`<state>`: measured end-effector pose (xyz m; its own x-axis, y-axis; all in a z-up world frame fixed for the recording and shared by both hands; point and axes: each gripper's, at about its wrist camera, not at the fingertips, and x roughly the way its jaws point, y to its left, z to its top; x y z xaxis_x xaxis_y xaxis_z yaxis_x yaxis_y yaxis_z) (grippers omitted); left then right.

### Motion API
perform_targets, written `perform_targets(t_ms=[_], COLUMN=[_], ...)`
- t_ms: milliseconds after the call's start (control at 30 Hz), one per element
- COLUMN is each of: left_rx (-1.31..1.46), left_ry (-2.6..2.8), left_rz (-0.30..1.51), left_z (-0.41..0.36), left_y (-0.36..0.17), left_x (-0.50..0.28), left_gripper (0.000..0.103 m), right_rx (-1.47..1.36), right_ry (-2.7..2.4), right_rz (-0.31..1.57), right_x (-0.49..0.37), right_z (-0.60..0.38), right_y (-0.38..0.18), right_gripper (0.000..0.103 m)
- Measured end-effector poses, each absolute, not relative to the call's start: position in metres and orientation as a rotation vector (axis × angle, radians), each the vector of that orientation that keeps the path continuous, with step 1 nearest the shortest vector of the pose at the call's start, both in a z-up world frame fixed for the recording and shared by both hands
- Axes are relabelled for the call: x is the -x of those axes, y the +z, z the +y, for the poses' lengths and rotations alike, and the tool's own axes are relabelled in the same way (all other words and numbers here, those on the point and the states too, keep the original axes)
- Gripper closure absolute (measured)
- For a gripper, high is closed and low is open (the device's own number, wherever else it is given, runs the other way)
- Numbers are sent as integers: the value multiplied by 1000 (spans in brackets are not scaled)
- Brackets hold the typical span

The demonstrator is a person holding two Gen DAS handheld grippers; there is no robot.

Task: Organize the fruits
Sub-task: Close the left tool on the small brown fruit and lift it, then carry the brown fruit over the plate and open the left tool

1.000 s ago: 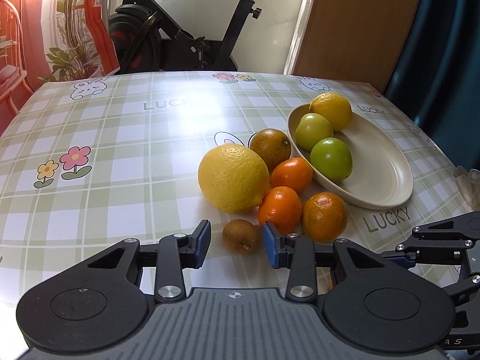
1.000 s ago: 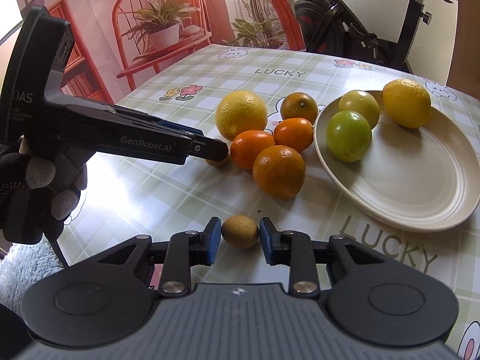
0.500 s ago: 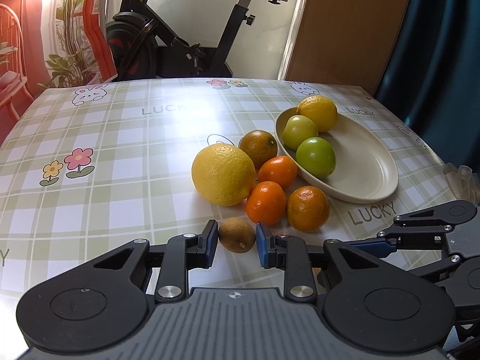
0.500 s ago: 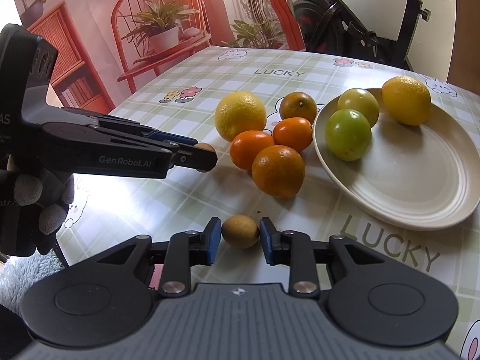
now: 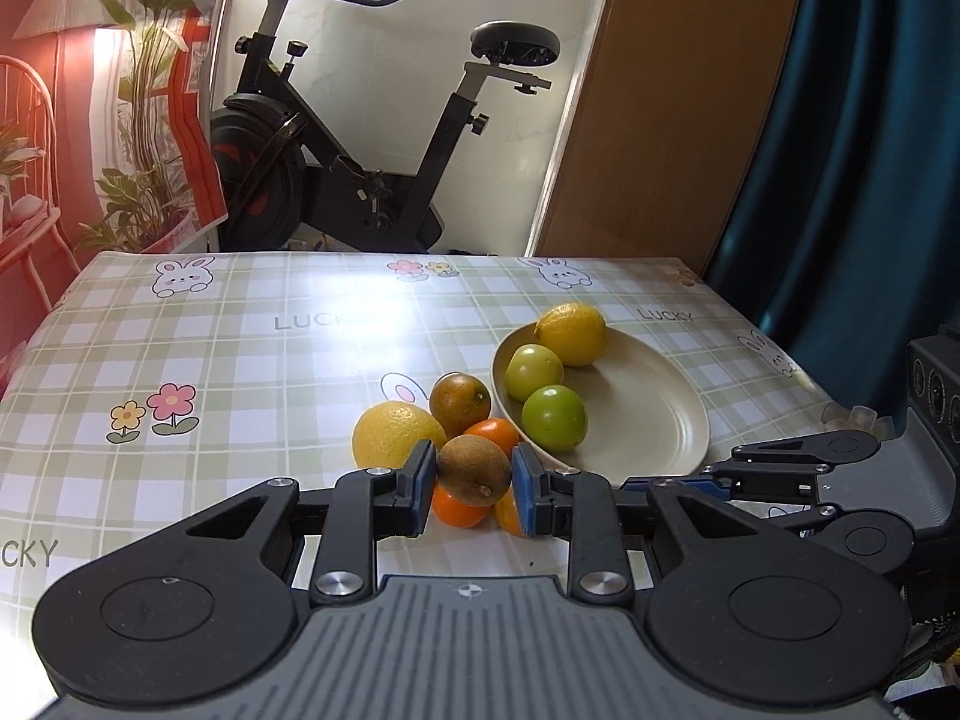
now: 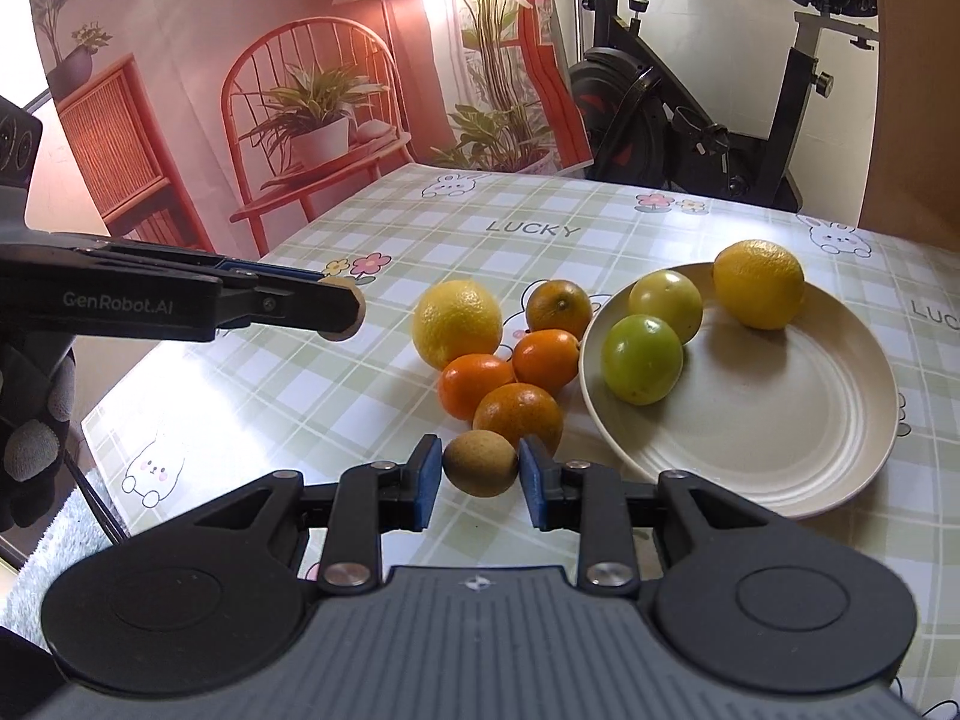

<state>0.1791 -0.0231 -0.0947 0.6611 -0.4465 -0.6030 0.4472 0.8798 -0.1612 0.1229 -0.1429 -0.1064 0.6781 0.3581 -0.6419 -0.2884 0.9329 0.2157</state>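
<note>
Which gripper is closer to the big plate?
Right. The right gripper sits beside the plate, holding a brown fruit. The left gripper is raised beyond the oranges, gripping another.

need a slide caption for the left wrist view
Left claw shut on a small brown kiwi, lifted above the oranges, beside an oval cream plate.
</note>
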Motion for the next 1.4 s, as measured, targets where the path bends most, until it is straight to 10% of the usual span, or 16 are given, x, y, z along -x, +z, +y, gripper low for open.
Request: perform_targets(t_ms=[867, 1400], left_rx=[8, -119], left_ry=[-522, -674], left_rz=[565, 744], left_z=[-42, -169], left_y=[-49, -115], left_x=[-184, -282], left_gripper=[74, 74], right_rx=[-132, -20], right_ry=[306, 140], right_rz=[596, 670], right_x=[-125, -187], right_z=[-185, -265], right_y=[-57, -104], right_gripper=[72, 73])
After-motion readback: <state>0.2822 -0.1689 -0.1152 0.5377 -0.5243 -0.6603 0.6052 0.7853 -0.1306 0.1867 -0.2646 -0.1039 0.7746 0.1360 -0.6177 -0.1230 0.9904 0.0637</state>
